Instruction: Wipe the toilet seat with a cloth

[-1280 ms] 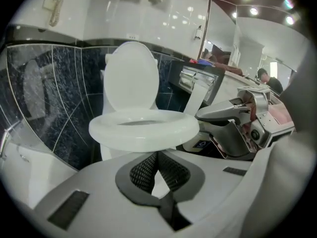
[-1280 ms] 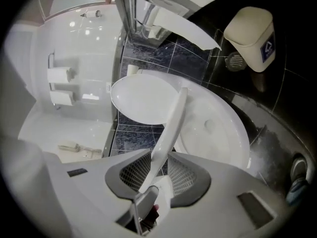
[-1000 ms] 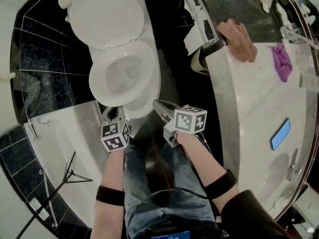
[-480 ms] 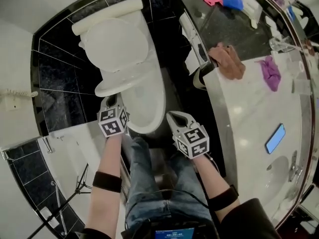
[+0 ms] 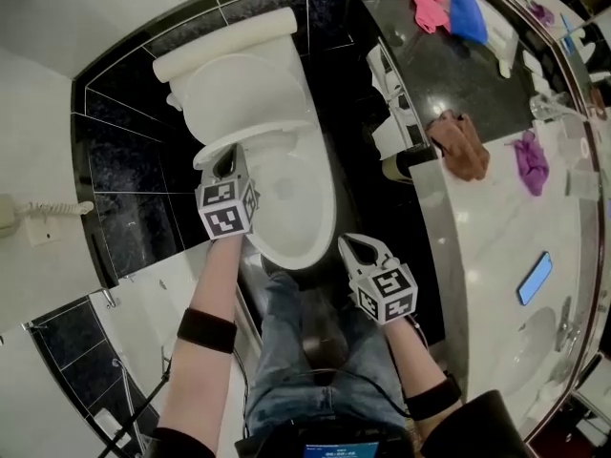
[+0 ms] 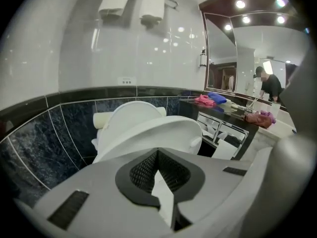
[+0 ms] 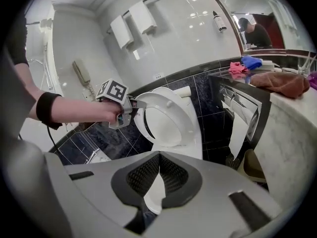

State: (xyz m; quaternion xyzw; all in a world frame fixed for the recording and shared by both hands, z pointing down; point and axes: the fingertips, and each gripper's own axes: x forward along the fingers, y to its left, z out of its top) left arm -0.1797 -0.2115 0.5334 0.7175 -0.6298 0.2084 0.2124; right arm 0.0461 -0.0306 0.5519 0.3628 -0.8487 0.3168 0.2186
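The white toilet point(image 5: 296, 208) stands ahead with its lid point(image 5: 239, 84) up against the tank. Its seat point(image 5: 256, 139) is tilted well up off the bowl. My left gripper point(image 5: 226, 165) is shut, and its tips touch the seat's raised front rim; the right gripper view shows it point(image 7: 132, 106) at the edge of the ring point(image 7: 190, 118). In the left gripper view the seat's underside point(image 6: 163, 133) fills the space just past the closed jaws point(image 6: 157, 152). My right gripper point(image 5: 355, 246) hangs shut and empty by the bowl's front right. A brown cloth point(image 5: 460, 146) lies on the counter.
A purple cloth point(image 5: 531, 160), a pink cloth point(image 5: 427, 1) and a blue cloth point(image 5: 468, 12) lie on the counter point(image 5: 477, 246) at right, with a blue phone point(image 5: 536, 277). Paper holders point(image 5: 387, 74) and a bin point(image 5: 401, 165) stand between toilet and counter. A wall phone point(image 5: 43, 219) hangs left.
The seat has gone from flat on the bowl to tilted up. My left gripper rose and moved toward the tank with it. My right gripper rolled and rose a little.
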